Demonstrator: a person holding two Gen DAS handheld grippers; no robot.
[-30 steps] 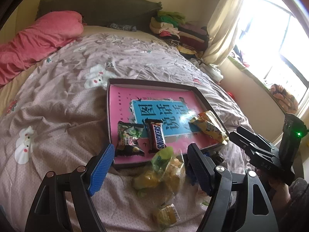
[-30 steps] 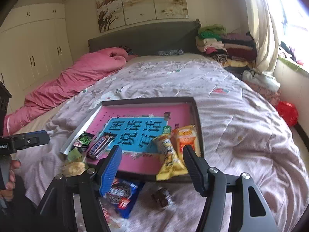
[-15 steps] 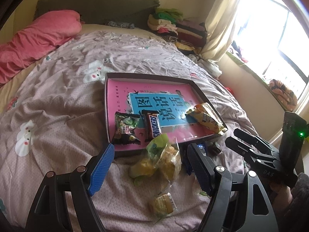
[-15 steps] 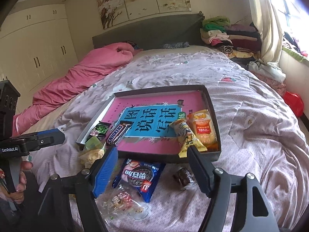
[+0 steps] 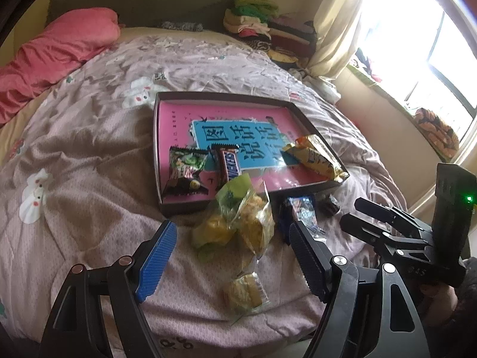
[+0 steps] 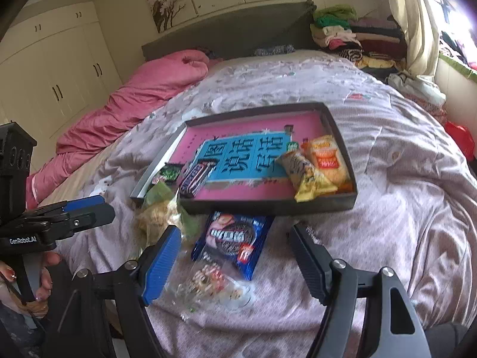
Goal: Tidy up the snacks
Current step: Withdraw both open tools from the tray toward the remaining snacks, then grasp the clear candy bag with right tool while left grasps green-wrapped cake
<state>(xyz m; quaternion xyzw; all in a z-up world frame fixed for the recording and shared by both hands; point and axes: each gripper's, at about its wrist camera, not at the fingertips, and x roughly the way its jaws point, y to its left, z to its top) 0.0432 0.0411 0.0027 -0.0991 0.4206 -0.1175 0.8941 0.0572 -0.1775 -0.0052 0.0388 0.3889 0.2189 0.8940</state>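
Observation:
A dark tray (image 5: 157,149) with a pink printed floor lies on the bed. It holds a green packet (image 5: 184,173), a Snickers bar (image 5: 229,164) and a yellow packet (image 5: 316,158). In front of it on the quilt lie a clear bag of yellow pastries (image 5: 241,223) and a small pastry packet (image 5: 244,294). My left gripper (image 5: 231,232) hangs open over that bag without touching it. My right gripper (image 6: 235,235) is open above a blue Oreo pack (image 6: 235,238) and a clear sweets packet (image 6: 208,286), its pads off both. An orange packet (image 6: 328,161) lies in the tray (image 6: 268,205).
A small dark wrapped sweet (image 5: 331,205) lies beside the Oreo pack. A pink duvet (image 5: 59,47) is bunched at the far left, and folded clothes (image 5: 262,26) are stacked by the headboard. The window and curtain are on the right. A hand (image 6: 44,277) holds the left gripper's handle.
Both grippers drew back from the tray and tipped down, so more of the loose snacks on the quilt show. The right jaws stand a little wider.

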